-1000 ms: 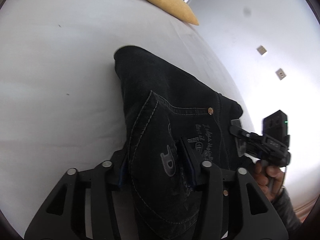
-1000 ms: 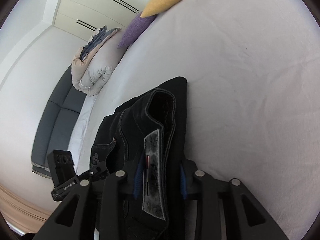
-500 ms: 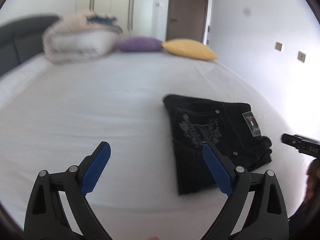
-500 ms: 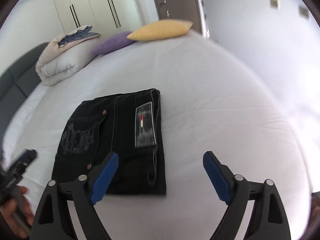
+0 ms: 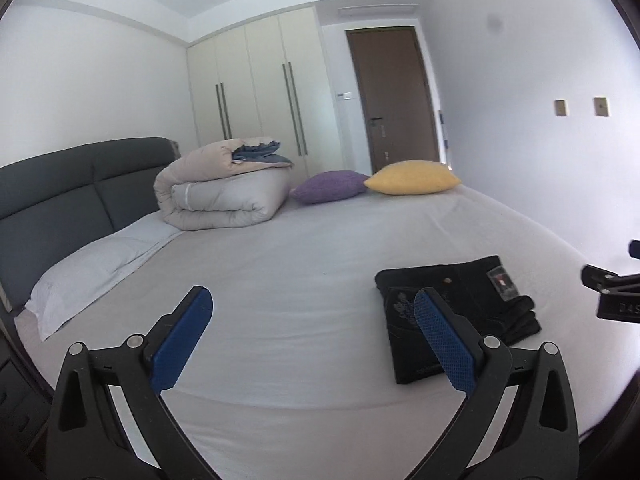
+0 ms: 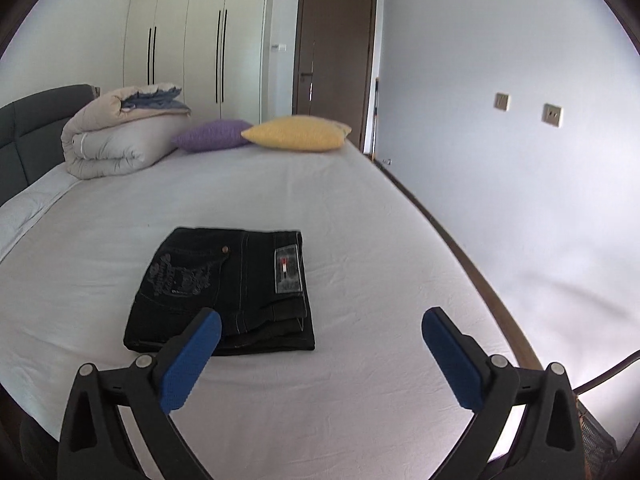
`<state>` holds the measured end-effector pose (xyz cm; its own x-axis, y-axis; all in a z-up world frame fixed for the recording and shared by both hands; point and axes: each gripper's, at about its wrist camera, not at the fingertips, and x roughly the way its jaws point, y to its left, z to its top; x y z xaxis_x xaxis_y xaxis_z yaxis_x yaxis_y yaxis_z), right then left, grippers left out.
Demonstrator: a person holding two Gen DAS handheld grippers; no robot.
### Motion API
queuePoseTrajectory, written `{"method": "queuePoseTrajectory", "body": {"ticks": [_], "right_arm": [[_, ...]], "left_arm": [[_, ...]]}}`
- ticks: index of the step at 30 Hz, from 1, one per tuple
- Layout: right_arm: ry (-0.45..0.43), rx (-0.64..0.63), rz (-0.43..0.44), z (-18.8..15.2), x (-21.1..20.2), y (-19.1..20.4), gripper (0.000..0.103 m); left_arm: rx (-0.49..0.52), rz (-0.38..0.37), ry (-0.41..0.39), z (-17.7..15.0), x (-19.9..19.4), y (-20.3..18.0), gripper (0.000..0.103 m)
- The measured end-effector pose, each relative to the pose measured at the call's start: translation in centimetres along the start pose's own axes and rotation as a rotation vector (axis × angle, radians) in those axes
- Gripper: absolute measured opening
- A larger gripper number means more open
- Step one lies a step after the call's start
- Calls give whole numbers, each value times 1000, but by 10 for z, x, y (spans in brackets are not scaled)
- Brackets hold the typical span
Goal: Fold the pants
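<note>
The black jeans (image 6: 224,288) lie folded in a flat rectangle on the white bed sheet (image 6: 360,220), with a back pocket print and a waist label facing up. They also show in the left wrist view (image 5: 460,312), low right. My left gripper (image 5: 312,300) is open and empty, held above the bed, with its right finger in front of the jeans. My right gripper (image 6: 320,320) is open and empty, held back from the jeans' near edge. The right gripper's body (image 5: 612,288) shows at the left wrist view's right edge.
A rolled beige duvet (image 5: 224,192), a purple pillow (image 5: 328,186) and a yellow pillow (image 5: 412,178) lie at the far end of the bed. A grey headboard (image 5: 60,196) is on the left. The wall (image 6: 520,160) runs along the bed's right edge.
One second ago both grippers were shut on the jeans. They have let go, opened wide and pulled back and up, leaving the folded jeans on the bed.
</note>
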<state>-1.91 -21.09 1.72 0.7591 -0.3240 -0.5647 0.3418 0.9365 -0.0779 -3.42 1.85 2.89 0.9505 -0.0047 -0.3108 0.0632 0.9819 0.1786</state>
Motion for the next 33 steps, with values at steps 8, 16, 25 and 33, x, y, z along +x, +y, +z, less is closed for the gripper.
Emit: {"method": "queuePoseTrajectory", "body": {"ticks": [8, 16, 25, 33], "right_arm": [[-41, -29, 19, 7, -34, 11, 103], [-12, -45, 39, 0, -42, 20, 103], [38, -66, 57, -12, -37, 27, 103], [76, -71, 86, -17, -31, 33, 103]], "left_arm": [[-115, 4, 137, 2, -18, 20, 103], [-90, 8, 237, -11, -12, 7, 103], [-103, -50, 327, -31, 7, -9, 103], [-99, -43, 368, -40, 19, -9, 103]]}}
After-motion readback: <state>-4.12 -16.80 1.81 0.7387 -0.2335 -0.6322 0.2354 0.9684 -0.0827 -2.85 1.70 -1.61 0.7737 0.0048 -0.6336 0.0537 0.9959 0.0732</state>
